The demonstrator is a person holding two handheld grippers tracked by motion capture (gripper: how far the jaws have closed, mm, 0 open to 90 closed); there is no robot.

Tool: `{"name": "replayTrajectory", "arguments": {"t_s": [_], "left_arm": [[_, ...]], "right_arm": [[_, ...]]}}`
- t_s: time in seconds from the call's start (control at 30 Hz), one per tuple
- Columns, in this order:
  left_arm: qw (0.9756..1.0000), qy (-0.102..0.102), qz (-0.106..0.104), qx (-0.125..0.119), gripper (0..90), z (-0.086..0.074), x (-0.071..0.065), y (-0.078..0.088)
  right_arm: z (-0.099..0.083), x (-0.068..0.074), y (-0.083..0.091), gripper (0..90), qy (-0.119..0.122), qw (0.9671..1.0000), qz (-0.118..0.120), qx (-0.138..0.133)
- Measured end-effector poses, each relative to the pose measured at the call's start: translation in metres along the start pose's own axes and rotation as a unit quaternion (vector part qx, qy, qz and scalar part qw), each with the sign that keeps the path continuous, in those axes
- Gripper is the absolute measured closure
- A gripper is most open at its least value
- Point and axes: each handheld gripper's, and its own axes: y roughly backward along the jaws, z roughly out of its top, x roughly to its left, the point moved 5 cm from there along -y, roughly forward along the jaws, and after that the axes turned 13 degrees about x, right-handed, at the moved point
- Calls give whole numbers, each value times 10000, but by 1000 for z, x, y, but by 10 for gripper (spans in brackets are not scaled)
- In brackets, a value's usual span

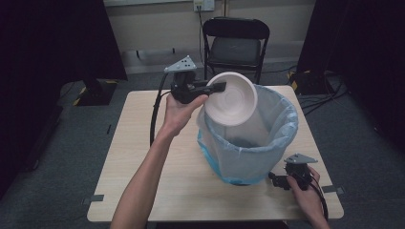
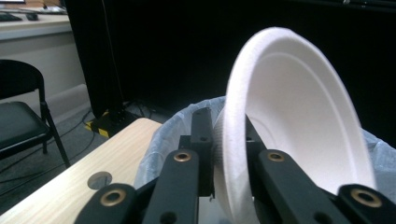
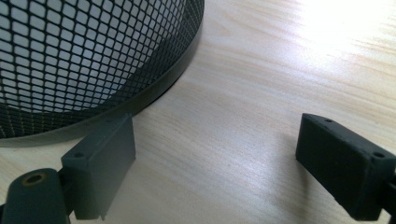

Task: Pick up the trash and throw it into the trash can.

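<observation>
The left claw (image 1: 220,87) pinches the rim of a round white foam bowl (image 1: 231,98), held tilted on edge above the mouth of a black wire-mesh waste bin (image 1: 248,138) lined with a clear, blue-tinted plastic bag (image 1: 282,112). Something dark lies inside the bin; what it is cannot be told. The right claw (image 1: 273,178) rests wide open, holding nothing, on the pale wooden bench (image 1: 143,162) just beside the bin's base.

1 white bowl (image 1: 232,98), 1 mesh bin (image 1: 267,143) w/ 1 clear liner bag (image 1: 282,112), 1 wooden table (image 1: 143,157), 1 black folding chair (image 1: 235,40), 2 grippers: left (image 1: 217,87), right (image 1: 274,180).
</observation>
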Motion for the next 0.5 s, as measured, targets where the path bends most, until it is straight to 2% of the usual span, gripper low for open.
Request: {"name": "replayTrajectory", "arguments": {"t_s": [0.07,0.3,0.4,0.5], "left_arm": [[10000,37,11,49,746,0,1,-4],[9999,29,-120,102,675,-1,0,-10],[9998,38,-136,134,596,-2,1,-11],[9999,106,-61,92,504,-2,3,-11]], "right_arm": [[0,0,0,111,1,10000,0,1],[0,0,0,111,0,10000,1,1],[0,0,0,111,0,10000,0,0],[0,0,0,111,2,10000,1,0]]}}
